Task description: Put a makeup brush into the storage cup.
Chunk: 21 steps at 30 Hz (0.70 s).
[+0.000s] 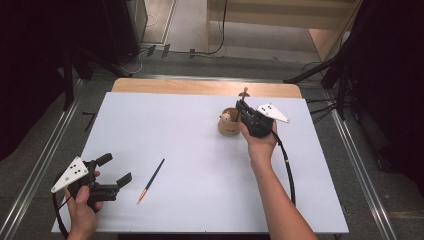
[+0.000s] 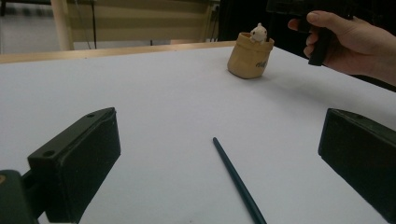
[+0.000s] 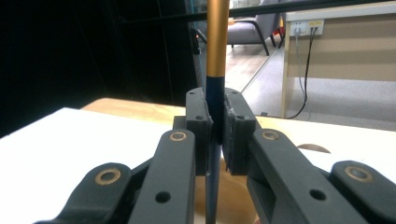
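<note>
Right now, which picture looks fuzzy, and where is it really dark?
In the right gripper view, the right gripper and its brush sit so close they look soft. The left gripper view is dim, and the lying brush blurs near the bottom. In the high view, both side edges are black while the table is bright.

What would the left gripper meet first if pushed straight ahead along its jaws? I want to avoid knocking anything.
Probably the thin dark-handled paintbrush lying on the white table: it sits just ahead, between the open left gripper's jaws. The tan pot with a small white figure stands farther on, slightly right.
</note>
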Each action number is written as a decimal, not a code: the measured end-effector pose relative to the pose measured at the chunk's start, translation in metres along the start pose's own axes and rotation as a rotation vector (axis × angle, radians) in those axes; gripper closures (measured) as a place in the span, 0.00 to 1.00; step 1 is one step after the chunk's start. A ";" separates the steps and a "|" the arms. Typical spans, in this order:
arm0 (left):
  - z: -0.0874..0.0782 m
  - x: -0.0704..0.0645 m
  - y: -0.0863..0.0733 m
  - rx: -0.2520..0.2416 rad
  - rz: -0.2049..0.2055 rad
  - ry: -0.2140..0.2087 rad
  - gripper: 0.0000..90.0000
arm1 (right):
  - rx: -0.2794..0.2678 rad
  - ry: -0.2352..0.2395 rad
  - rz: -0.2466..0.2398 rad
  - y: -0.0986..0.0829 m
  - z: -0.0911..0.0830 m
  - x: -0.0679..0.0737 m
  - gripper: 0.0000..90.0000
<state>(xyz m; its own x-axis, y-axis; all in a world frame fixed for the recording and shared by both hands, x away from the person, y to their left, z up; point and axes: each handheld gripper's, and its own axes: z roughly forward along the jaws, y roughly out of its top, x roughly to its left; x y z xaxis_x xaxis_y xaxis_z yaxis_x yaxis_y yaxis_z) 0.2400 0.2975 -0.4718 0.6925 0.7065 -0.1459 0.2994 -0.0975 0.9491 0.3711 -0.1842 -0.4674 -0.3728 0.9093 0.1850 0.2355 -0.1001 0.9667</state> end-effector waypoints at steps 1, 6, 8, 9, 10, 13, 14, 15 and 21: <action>0.000 0.000 0.000 0.001 -0.001 0.000 0.00 | 0.005 0.000 -0.011 -0.001 0.001 0.001 0.94; 0.000 0.000 0.000 0.000 0.000 0.004 0.00 | 0.022 -0.009 -0.014 -0.004 0.003 0.003 0.94; -0.001 0.000 0.000 -0.002 -0.001 0.008 0.00 | 0.031 -0.010 -0.013 -0.004 0.002 0.003 0.93; -0.001 0.000 0.000 -0.006 -0.005 0.007 0.00 | 0.036 -0.006 -0.017 -0.004 0.002 0.003 0.91; -0.001 0.001 0.000 -0.007 -0.004 0.008 0.00 | 0.033 -0.001 -0.018 -0.004 0.002 0.003 0.85; -0.001 0.001 0.000 -0.007 -0.007 0.010 0.00 | 0.043 0.001 -0.019 -0.001 -0.002 0.002 0.72; -0.001 0.001 0.000 -0.005 -0.004 0.010 0.00 | 0.049 0.002 -0.014 0.001 -0.004 0.001 0.71; -0.001 0.001 0.000 -0.004 -0.004 0.010 0.00 | 0.053 0.002 -0.011 0.002 -0.005 0.001 0.68; 0.000 0.001 -0.001 -0.001 -0.004 0.009 0.00 | 0.059 -0.008 -0.039 0.006 -0.019 -0.001 0.52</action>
<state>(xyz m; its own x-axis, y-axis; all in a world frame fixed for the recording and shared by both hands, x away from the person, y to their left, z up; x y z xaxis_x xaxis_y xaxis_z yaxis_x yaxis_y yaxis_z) 0.2407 0.2981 -0.4727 0.6851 0.7134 -0.1475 0.3015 -0.0935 0.9489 0.3560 -0.1928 -0.4585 -0.3754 0.9154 0.1454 0.2735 -0.0405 0.9610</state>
